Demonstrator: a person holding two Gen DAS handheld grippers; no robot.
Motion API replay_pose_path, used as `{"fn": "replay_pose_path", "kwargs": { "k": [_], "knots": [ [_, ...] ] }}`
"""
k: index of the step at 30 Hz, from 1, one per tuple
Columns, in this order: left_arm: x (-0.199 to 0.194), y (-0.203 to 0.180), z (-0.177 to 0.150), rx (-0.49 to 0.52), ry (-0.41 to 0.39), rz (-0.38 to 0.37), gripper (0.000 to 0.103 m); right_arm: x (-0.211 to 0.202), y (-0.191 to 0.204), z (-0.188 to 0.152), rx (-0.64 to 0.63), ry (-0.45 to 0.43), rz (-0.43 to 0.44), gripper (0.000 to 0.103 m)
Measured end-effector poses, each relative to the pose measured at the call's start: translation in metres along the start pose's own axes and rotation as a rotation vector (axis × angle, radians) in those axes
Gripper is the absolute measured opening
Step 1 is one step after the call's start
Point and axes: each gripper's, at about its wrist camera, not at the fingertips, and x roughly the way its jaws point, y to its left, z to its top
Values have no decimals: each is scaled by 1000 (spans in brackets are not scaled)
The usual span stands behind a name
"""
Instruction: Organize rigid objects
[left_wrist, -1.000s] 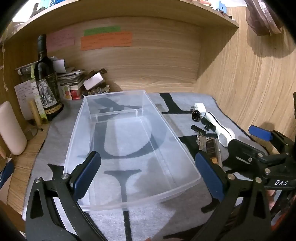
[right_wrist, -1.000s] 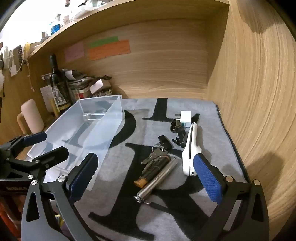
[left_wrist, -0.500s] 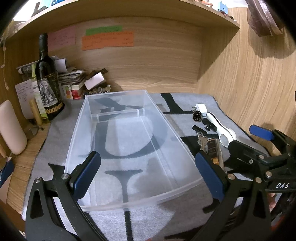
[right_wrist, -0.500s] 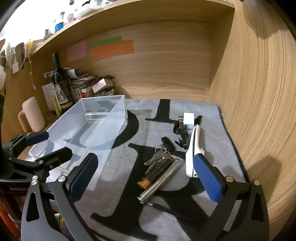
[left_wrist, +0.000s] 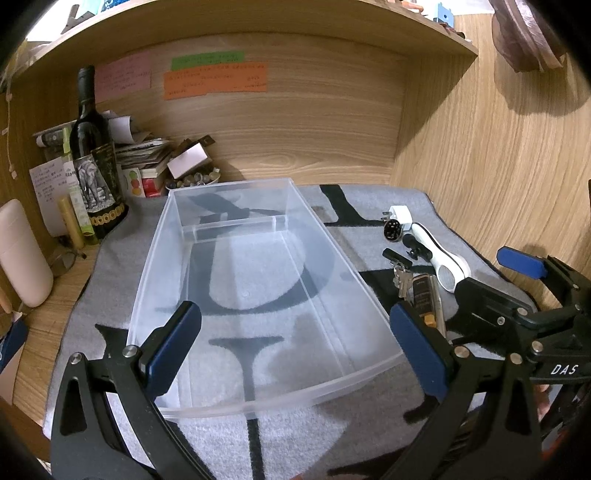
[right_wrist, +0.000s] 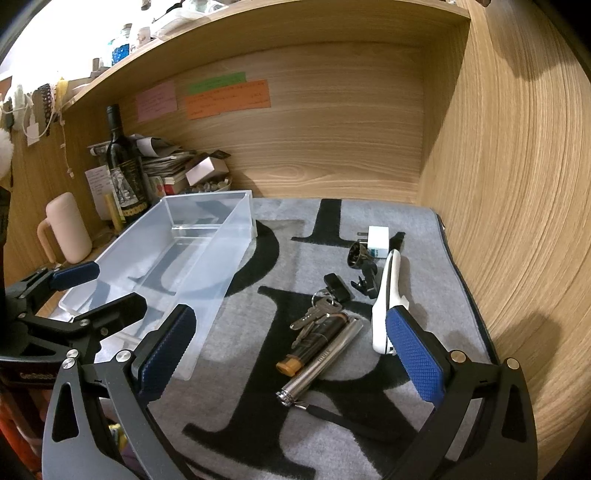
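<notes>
Hovering over the clear bin (left_wrist: 258, 295), my left hand-held gripper (left_wrist: 295, 347) is spread wide and holds nothing. My right hand-held gripper (right_wrist: 291, 354) gapes equally wide above the flashlight (right_wrist: 321, 362), keys (right_wrist: 316, 318) and white handle (right_wrist: 386, 295) lying on the grey mat (right_wrist: 417, 229) right of the bin.

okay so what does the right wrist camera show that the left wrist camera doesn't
Only the right wrist view shows the steel flashlight full length with its black strap, and the handle of the beige mug.

Only the left wrist view shows the clear bin from above, nothing in it, and the brown item hanging on the side panel.

Both show the keys, white charger plug, white handheld tool, wine bottle, and the open left gripper and right gripper.
</notes>
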Motion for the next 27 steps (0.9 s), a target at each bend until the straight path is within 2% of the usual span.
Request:
{"fn": "replay_pose_path", "kwargs": {
  "k": [27],
  "knots": [
    [1,-5,1,0,1,-5,103,-2,-1,1,2,-2,0,103]
  ]
}}
